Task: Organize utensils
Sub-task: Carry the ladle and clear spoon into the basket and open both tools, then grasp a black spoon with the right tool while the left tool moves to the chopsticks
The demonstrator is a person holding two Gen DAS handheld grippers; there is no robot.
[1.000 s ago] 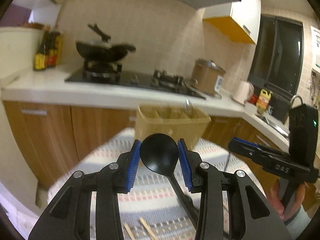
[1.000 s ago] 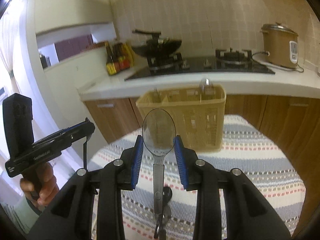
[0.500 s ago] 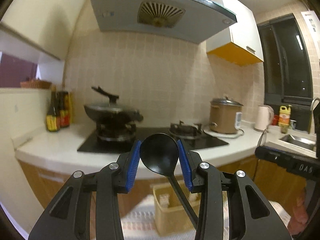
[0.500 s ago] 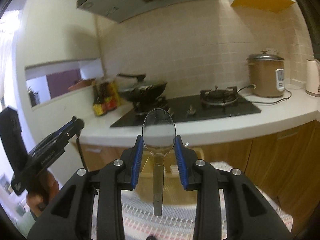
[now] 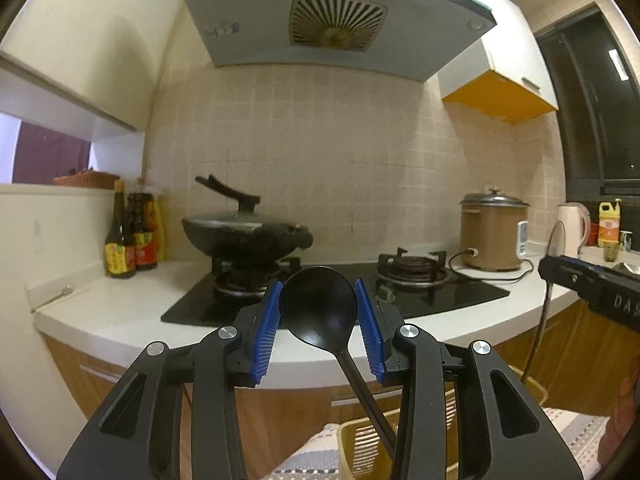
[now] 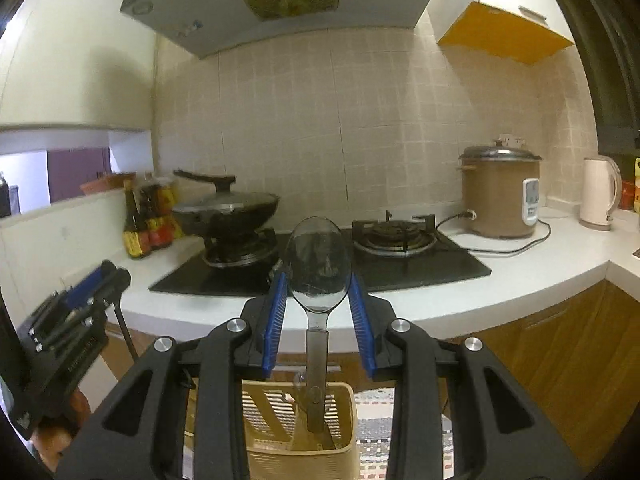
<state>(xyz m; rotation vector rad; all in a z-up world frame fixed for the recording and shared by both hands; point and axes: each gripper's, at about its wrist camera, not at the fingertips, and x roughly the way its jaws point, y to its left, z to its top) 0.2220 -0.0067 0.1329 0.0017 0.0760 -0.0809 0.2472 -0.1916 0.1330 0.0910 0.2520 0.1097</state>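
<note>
Basket (image 6: 304, 420) sits bottom centre of the right view, bottom right of the left view, below both tools. My left gripper (image 5: 318, 322) is closed on the bowl of the black ladle (image 5: 318, 312), handle slanting down toward the basket. My right gripper (image 6: 318, 300) pinches the clear spoon (image 6: 318, 264) by its bowl, handle hanging straight down with its tip at the basket rim. Best lower the spoon vertically, release only once it's seated, then the ladle.
</note>
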